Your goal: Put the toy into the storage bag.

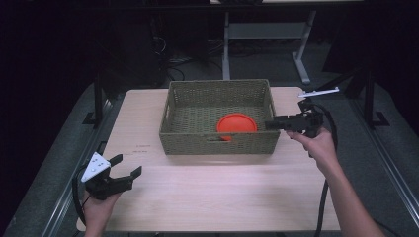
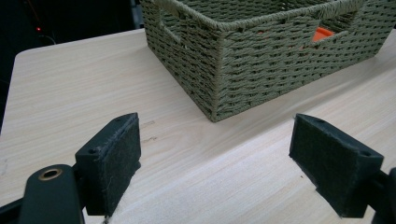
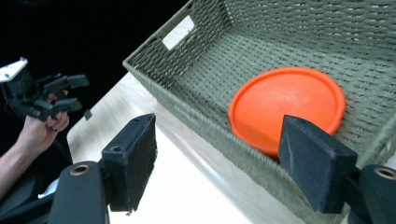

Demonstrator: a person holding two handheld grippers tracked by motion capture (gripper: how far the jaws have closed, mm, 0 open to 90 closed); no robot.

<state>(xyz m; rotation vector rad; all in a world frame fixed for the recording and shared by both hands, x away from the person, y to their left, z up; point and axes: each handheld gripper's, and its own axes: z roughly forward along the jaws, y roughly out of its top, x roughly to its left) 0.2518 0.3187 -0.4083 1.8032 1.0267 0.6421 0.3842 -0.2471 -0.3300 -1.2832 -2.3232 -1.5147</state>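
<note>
An olive woven basket (image 1: 170, 113) (image 2: 243, 70) (image 3: 201, 56) stands at the back middle of the table. Inside it, at its front right, lies an orange plate (image 1: 237, 123) (image 3: 285, 105); a sliver of the plate (image 2: 323, 33) peeks through the handle slot. My right gripper (image 1: 271, 125) (image 3: 219, 158) hovers at the basket's right wall, open and empty, its jaws astride the rim. My left gripper (image 1: 126, 167) (image 2: 215, 158) is held low at the table's front left, open with nothing between its pads, pointing toward the basket's corner.
The light wooden table (image 1: 207, 192) has bare surface in front of and to the left of the basket. A white desk frame (image 1: 301, 59) stands on the floor behind. The surroundings are dark.
</note>
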